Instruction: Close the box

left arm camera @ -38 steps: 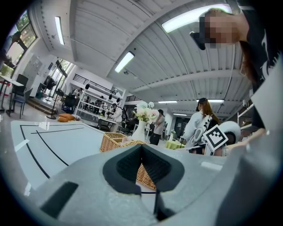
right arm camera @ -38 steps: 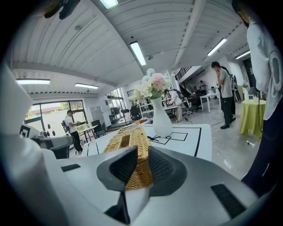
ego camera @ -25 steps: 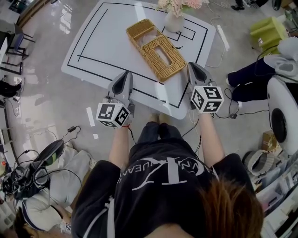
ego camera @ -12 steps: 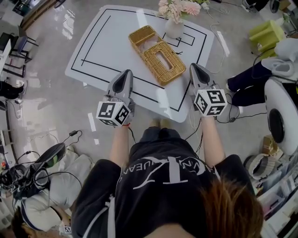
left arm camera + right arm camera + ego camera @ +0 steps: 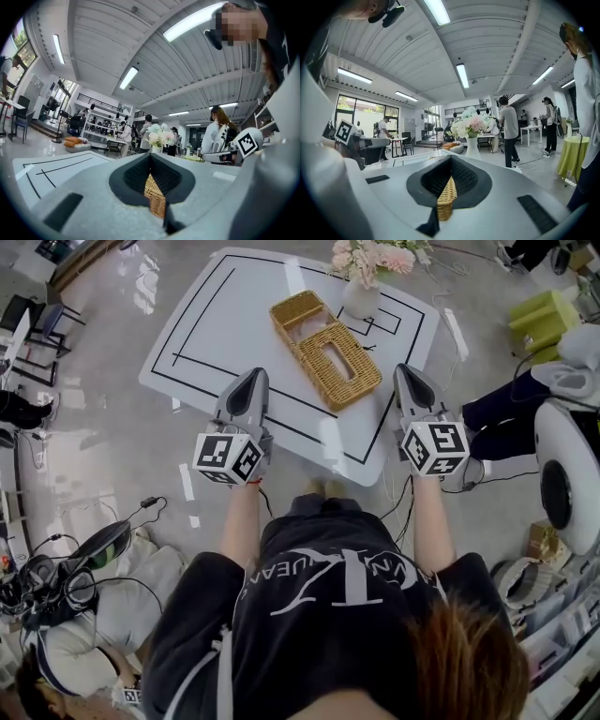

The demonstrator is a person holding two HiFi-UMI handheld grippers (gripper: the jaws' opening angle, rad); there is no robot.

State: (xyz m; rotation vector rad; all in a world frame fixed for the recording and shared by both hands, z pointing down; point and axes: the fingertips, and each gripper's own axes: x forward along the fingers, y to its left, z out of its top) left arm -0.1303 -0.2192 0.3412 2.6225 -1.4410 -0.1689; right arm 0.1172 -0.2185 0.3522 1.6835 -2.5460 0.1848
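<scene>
A woven wicker box lies open on the white table. Its empty tray is at the far end and its slotted lid is folded out flat towards me. My left gripper hovers over the table's near edge, left of the box and not touching it, with its jaws together and empty. My right gripper hangs at the table's right edge, right of the box, also shut and empty. A strip of wicker shows through the notch in the left gripper view. Another strip of wicker shows in the right gripper view.
A white vase of pink flowers stands just behind the box. A seated person's legs and a yellow-green stool are off the table's right side. Bags and cables lie on the floor at left. People stand in the room behind.
Both grippers have drifted a little right and further out along the table's edge, still shut. The box has not been touched.
</scene>
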